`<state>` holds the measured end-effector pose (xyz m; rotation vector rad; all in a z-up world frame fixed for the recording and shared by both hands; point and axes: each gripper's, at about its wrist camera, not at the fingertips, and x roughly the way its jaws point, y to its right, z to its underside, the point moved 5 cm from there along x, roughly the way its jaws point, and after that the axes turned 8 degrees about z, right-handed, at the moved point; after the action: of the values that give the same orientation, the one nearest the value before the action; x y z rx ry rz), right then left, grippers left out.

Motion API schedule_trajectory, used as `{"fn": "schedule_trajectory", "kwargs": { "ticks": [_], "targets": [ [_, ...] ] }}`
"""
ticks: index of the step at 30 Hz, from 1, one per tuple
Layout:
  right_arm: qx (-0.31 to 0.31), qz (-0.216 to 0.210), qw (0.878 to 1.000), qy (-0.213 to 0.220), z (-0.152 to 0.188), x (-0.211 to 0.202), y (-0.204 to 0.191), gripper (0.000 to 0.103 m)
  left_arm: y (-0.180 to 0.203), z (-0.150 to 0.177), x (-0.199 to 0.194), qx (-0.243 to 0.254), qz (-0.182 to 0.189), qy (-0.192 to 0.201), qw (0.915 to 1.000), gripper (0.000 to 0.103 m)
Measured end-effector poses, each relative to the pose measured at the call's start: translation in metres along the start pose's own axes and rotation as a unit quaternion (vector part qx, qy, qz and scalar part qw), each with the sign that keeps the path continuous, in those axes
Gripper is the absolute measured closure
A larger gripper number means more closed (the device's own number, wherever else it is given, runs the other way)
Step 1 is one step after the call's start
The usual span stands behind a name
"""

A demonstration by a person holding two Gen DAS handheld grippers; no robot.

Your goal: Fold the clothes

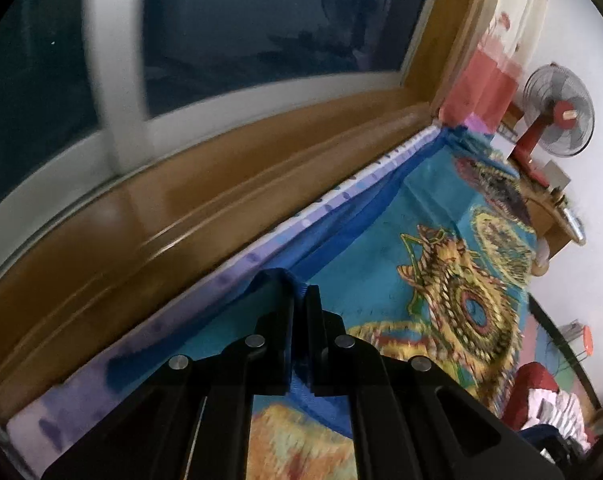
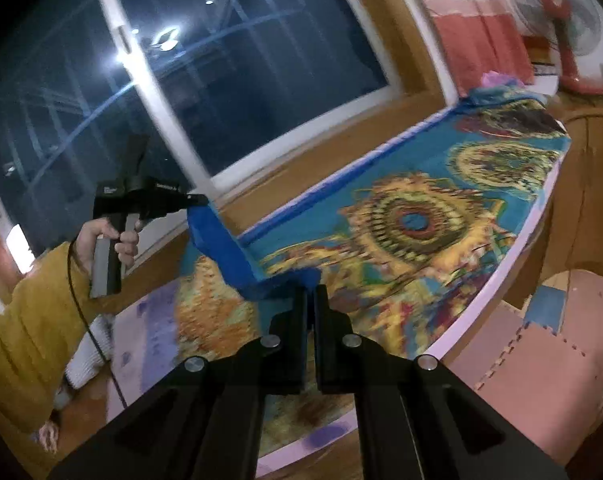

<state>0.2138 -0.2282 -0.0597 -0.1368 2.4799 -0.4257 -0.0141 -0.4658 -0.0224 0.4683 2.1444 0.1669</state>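
Note:
A large blue cloth (image 2: 413, 220) printed with yellow and red round patterns lies spread over a bed. Its plain blue border (image 2: 221, 248) is lifted off the bed between the two grippers. My right gripper (image 2: 310, 292) is shut on that border at the near edge. My left gripper (image 1: 299, 284) is shut on the same blue edge (image 1: 299, 300); in the right wrist view it (image 2: 201, 200) shows at the left, gripped by a hand (image 2: 109, 240) in a mustard sleeve. The patterned cloth (image 1: 453, 292) stretches away to the right in the left wrist view.
A dark window (image 2: 229, 80) with a wooden sill (image 1: 181, 216) runs along the bed's far side. A red standing fan (image 2: 557, 16) and a red-and-white curtain (image 2: 481, 40) are beyond the bed's end. Pink foam floor mats (image 2: 541, 360) lie at the right. Clothes (image 1: 549, 404) are piled at the lower right.

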Motion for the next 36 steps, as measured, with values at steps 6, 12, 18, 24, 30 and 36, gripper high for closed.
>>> {"fn": "schedule_trajectory", "kwargs": {
  "ticks": [6,12,18,24,30,36],
  "targets": [
    [0.007,0.052,0.998,-0.033,-0.015,0.036,0.057,0.101,0.02,-0.024,0.086,0.006,-0.005,-0.027,0.9996,0.098],
    [0.076,-0.013,0.99,-0.122,-0.006,0.062,0.083,0.097,0.026,-0.013,0.136,0.029,-0.039,-0.063,0.9969,0.098],
    [0.013,-0.052,0.976,-0.209,0.017,0.08,0.066,0.061,0.019,0.001,0.143,0.012,-0.037,-0.07,0.9968,0.098],
    [-0.012,-0.062,0.972,-0.226,0.023,0.094,0.059,0.06,0.016,0.002,0.138,0.012,-0.044,-0.072,0.9964,0.098],
    [-0.04,-0.086,0.972,-0.216,0.017,0.092,0.05,0.102,0.023,-0.002,0.136,0.017,-0.048,-0.071,0.9962,0.098],
    [0.002,-0.061,0.986,-0.154,-0.023,0.075,0.086,0.103,0.037,-0.021,0.146,0.035,-0.058,-0.071,0.9952,0.098]
  ]
}}
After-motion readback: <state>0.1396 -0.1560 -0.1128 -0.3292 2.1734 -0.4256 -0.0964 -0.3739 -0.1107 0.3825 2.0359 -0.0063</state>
